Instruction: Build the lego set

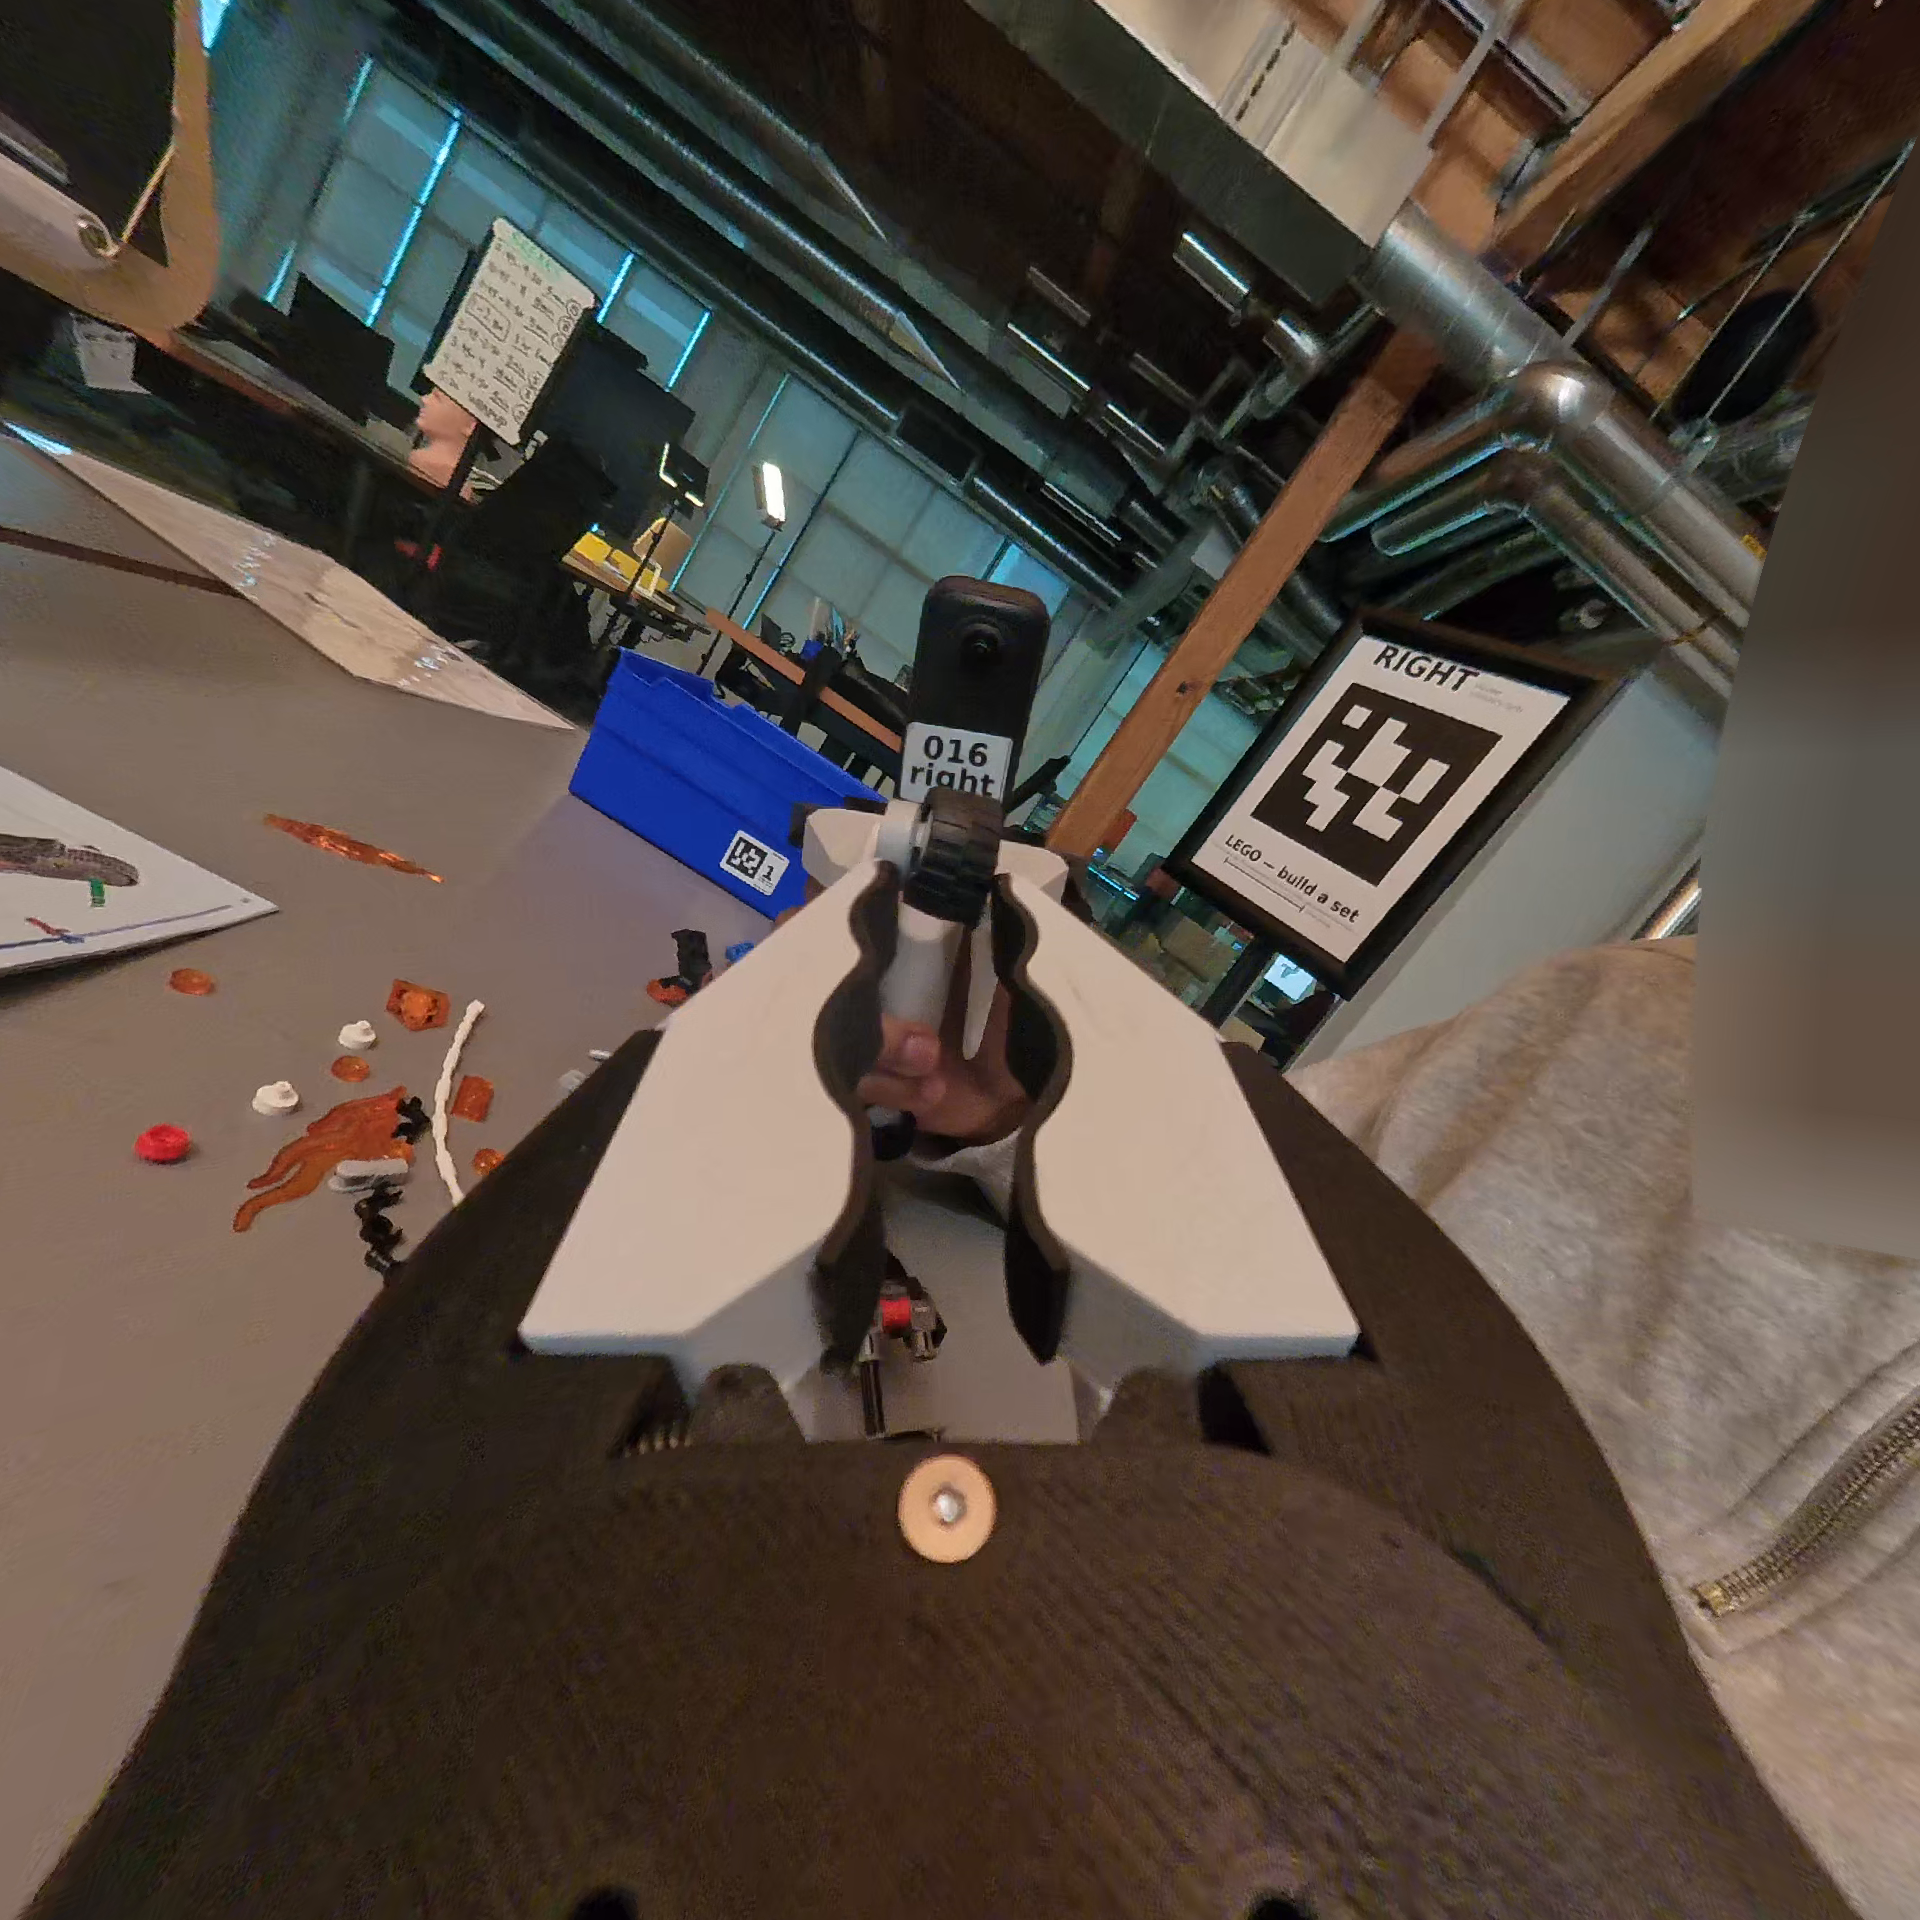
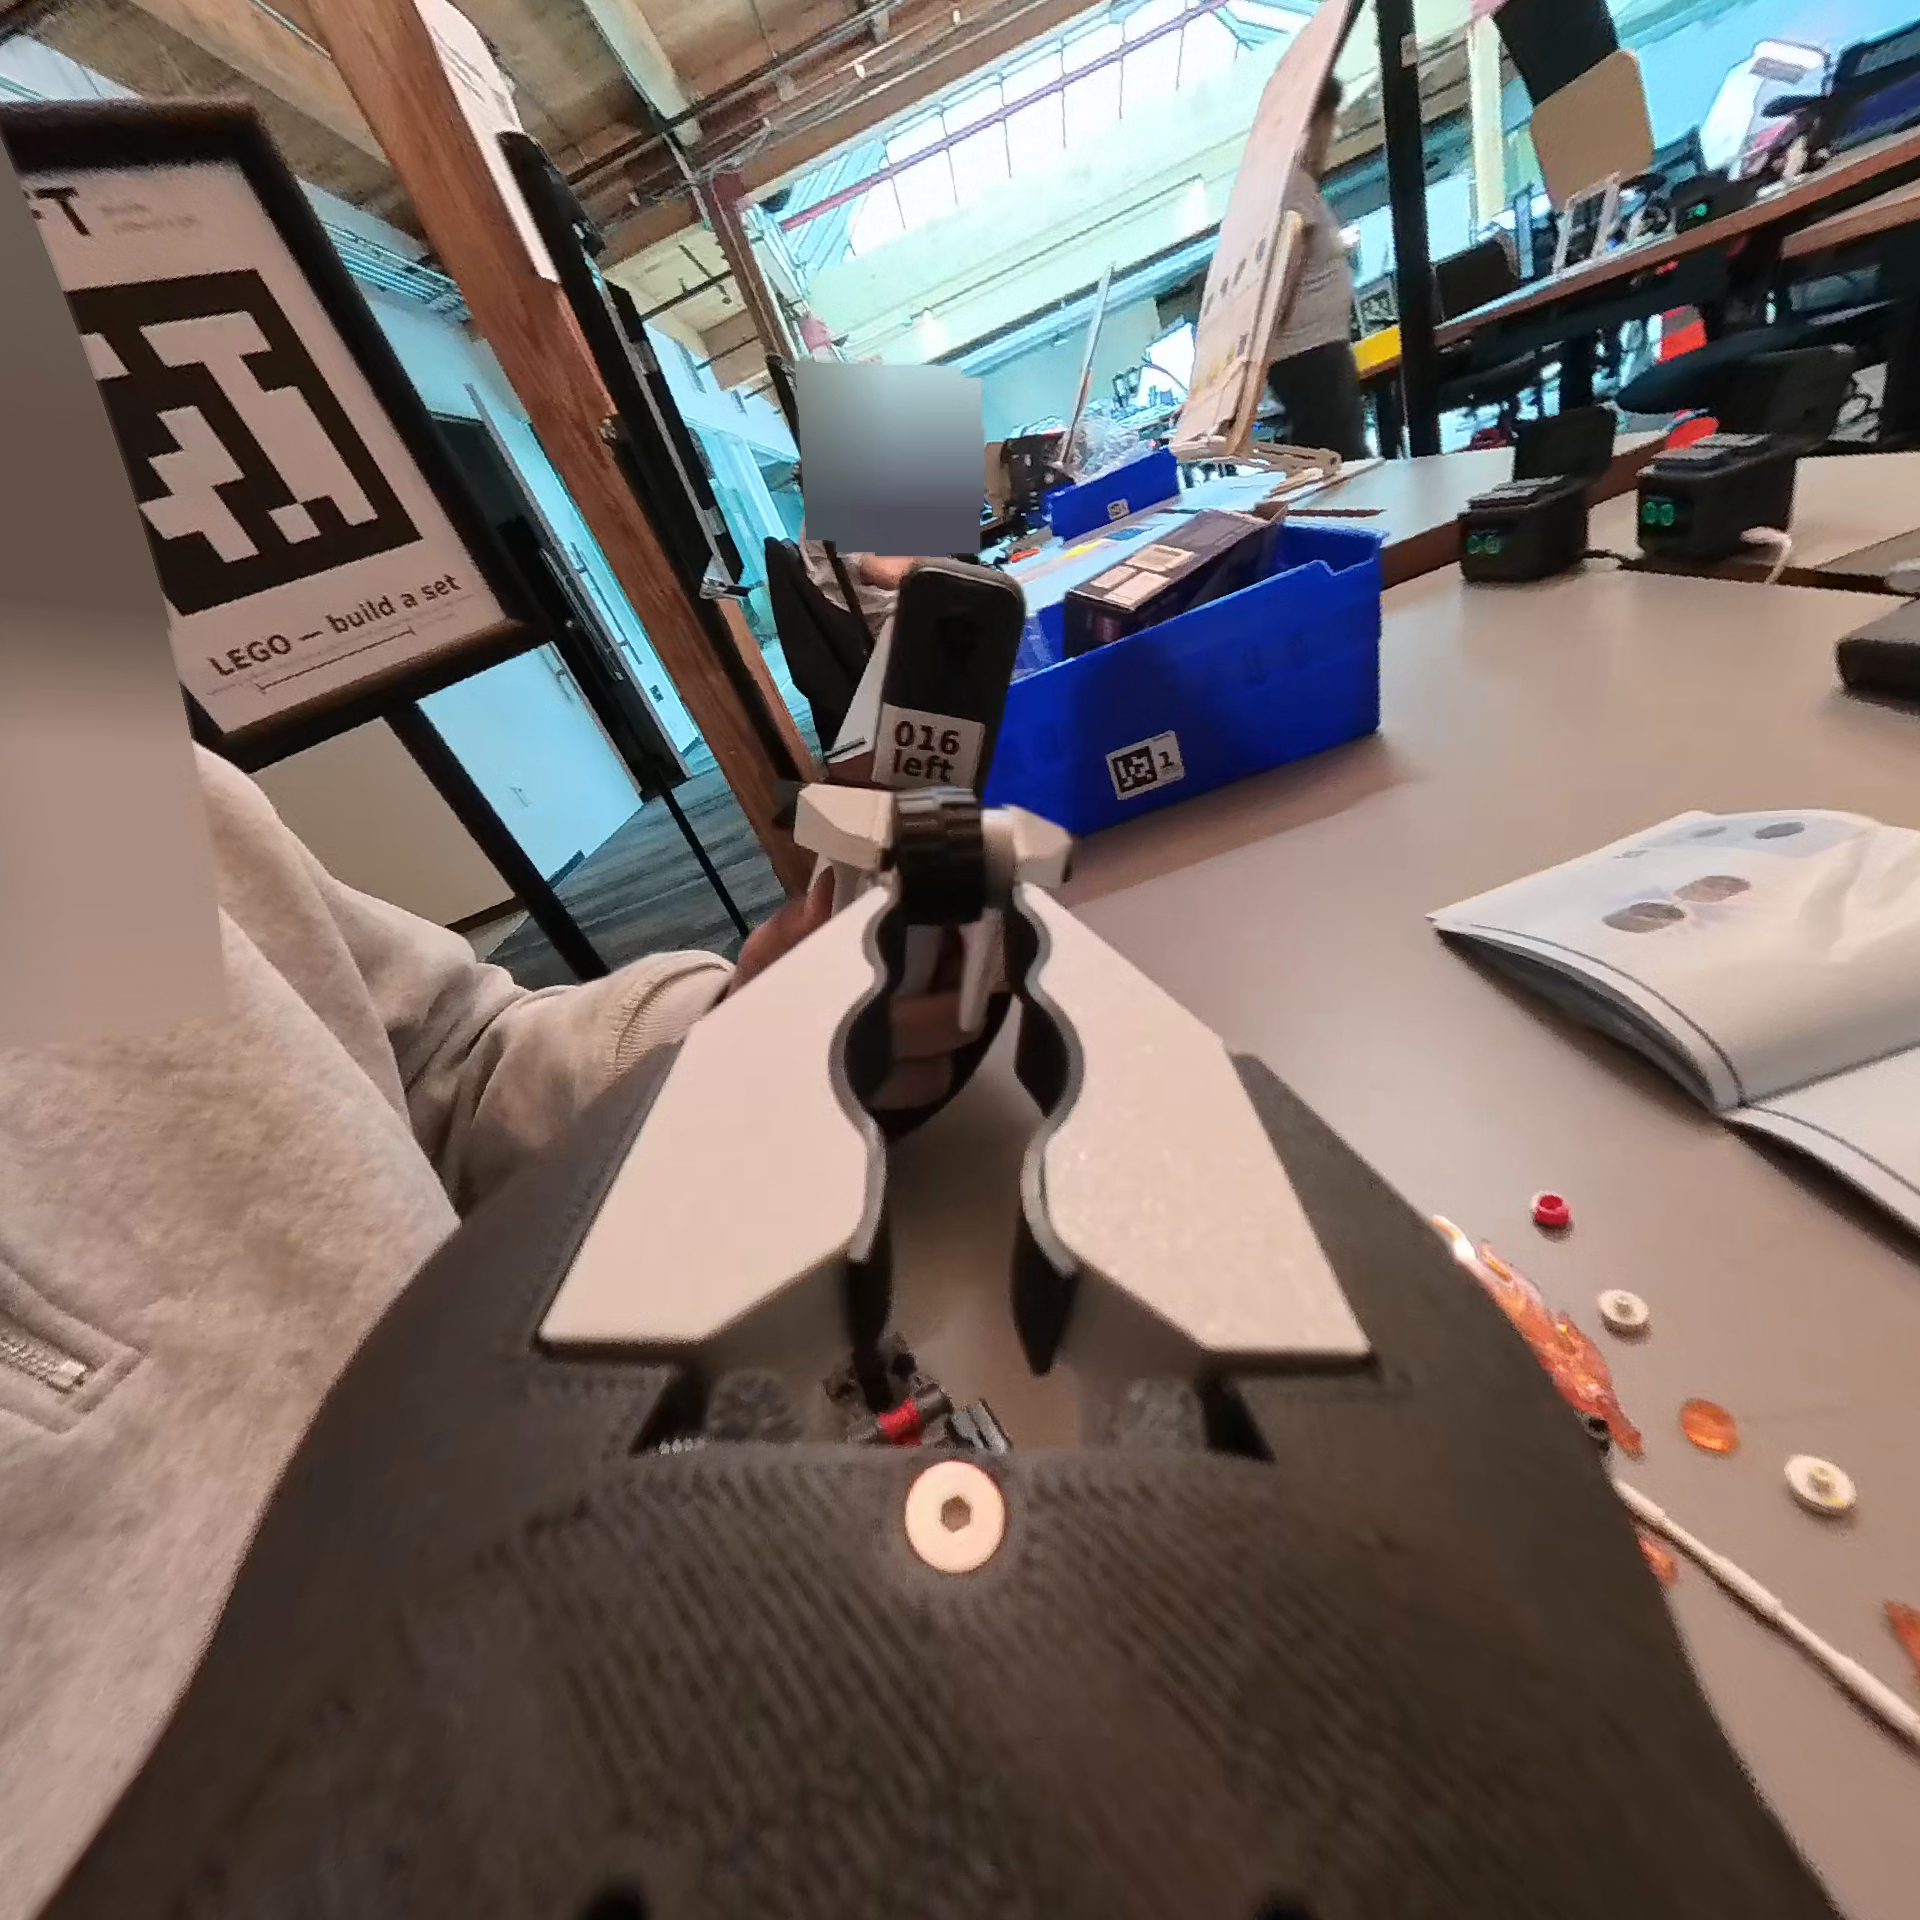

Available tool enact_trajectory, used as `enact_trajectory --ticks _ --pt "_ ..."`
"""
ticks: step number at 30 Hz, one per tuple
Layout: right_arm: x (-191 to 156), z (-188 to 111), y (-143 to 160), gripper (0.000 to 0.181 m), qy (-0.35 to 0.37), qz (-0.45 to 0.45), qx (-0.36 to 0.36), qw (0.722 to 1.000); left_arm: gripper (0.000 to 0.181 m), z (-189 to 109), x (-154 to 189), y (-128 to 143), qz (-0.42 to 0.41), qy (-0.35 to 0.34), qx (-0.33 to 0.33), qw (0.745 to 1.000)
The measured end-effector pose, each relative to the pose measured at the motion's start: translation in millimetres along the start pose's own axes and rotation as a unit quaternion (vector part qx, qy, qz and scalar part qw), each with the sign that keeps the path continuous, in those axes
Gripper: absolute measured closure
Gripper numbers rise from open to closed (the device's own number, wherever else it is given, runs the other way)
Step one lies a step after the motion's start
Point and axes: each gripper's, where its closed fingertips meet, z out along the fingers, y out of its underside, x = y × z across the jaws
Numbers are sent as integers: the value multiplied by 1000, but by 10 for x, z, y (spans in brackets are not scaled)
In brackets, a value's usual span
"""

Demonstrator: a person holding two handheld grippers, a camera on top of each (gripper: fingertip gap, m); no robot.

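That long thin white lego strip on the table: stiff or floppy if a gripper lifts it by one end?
Probably floppy: the white strip is very thin for its length and lies in a slight curve. Likely light, so it may droop or swing. Being narrow, it could slip unless the jaws close fully.

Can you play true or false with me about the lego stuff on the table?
1. The storage bin on the table is blue. True.
2. A small round red piece lies on the table. True.
3. The instruction booklet is inside the bin. False: it lies open on the grey table.
4. The flame-shaped piece is green. False: it is clear orange.
5. Both grippers point away from each other. False: the left gripper and right gripper face each other.
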Motion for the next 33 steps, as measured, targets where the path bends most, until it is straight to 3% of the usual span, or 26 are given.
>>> enact_trajectory --ticks 3,6,9,11,13,25,33 --pt "-65 9 -32 165 -10 -22 8 1000 145 -4 -19 -14 6 -9 5 1000" --pt "-122 12 -46 165 -20 -47 12 999 141 1 21 -27 25 -8 7 1000" --pt "-178 6 -43 165 -27 -83 11 996 143 23 97 -9 49 2 1 999" --pt "-195 1 -39 165 -31 -93 11 995 158 27 181 3 69 18 -4 997" --pt "-222 -5 -33 165 -41 -95 10 995 161 31 216 12 83 21 -6 996" --pt "-307 -12 -15 164 -68 -102 10 992 161 24 291 44 116 23 -23 993" --pt "-276 3 -24 137 -68 -76 14 995 162 -1 248 33 126 8 -25 992"
